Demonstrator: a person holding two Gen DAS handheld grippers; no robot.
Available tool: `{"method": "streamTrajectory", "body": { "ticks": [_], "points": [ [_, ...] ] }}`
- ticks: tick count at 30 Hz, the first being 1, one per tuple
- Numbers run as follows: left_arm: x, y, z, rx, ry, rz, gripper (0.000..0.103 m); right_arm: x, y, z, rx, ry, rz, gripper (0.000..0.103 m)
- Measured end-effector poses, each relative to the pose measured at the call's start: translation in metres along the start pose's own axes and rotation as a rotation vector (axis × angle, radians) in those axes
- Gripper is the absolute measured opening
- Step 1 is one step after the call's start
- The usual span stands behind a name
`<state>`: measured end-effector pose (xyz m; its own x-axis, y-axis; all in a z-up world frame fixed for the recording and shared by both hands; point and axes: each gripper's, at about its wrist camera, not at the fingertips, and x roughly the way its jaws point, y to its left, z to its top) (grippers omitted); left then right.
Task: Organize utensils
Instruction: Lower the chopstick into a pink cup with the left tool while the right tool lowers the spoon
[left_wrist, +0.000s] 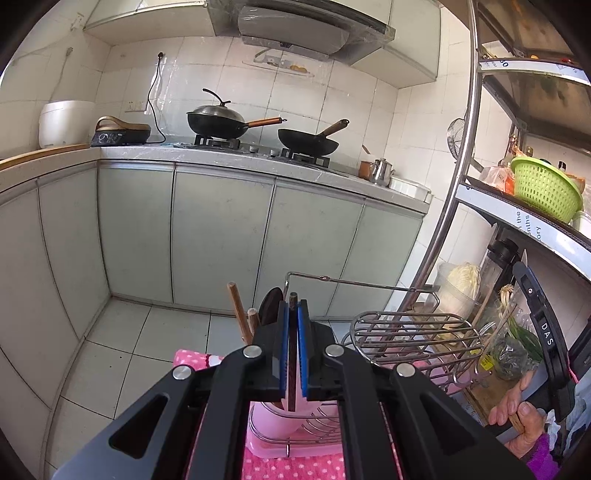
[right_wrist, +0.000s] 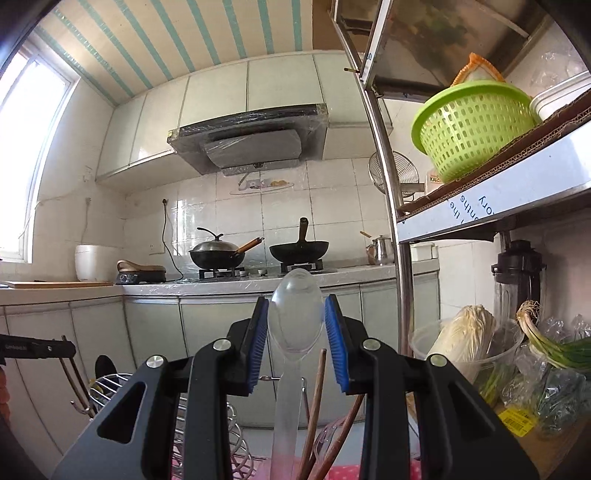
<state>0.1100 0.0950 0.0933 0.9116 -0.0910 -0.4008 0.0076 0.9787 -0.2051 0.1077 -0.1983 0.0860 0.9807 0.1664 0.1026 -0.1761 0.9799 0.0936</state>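
Nearest the left wrist lens: left gripper (left_wrist: 293, 314), blue pads drawn nearly together on a dark wooden chopstick (left_wrist: 292, 354) that runs straight down between them, tip poking just above the pads, lower end reaching toward a pink holder (left_wrist: 275, 424) set inside a wire drainer (left_wrist: 321, 432) on a pink dotted cloth (left_wrist: 295, 467). Just left of the pads, more wooden utensil handles (left_wrist: 238, 317) and a dark round-ended one (left_wrist: 269, 308) standing upright, presumably from the same holder. To the right, a curved wire rack (left_wrist: 413, 332), and at the frame edge a person's hand (left_wrist: 517, 410) wrapped around the other tool's grip. Beyond, grey-green cabinets and two woks on the stove. Risk here: thin stick held on a narrow strip of pad, so any twist could pivot it and send the lower end against the holder's rim instead of inside; standing handles close enough to be knocked over. Nearest the right wrist lens: right gripper (right_wrist: 295, 332), jaws partway open and closed on the bowl of a clear plastic spoon (right_wrist: 293, 325), bowl up, handle hanging down toward the lens. Below it, brown chopsticks (right_wrist: 317, 406) leaning upward, wire rack (right_wrist: 110, 384) lower left, cabbage in a tub (right_wrist: 465, 339) and bagged greens on the shelf to the right. Risk here: smooth, rounded plastic pinched only at the bowl's edges, liable to slip, rotate or pop out of the pads; long handle likely to snag the leaning chopsticks when lowered.
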Motion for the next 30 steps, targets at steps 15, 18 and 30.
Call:
{"method": "streamTrajectory", "body": {
  "ticks": [15, 18, 30],
  "points": [
    [0.007, 0.000, -0.009, -0.014, 0.030, -0.009, 0.004, -0.022, 0.004, -0.017, 0.008, 0.050, 0.035, 0.032],
    [0.006, 0.000, -0.012, -0.013, 0.034, -0.009, 0.004, -0.029, 0.006, -0.021, 0.026, 0.086, 0.041, 0.032],
    [0.008, -0.001, -0.028, -0.004, 0.077, -0.013, 0.004, -0.038, 0.003, -0.030, 0.119, 0.255, 0.058, 0.032]
  ]
}}
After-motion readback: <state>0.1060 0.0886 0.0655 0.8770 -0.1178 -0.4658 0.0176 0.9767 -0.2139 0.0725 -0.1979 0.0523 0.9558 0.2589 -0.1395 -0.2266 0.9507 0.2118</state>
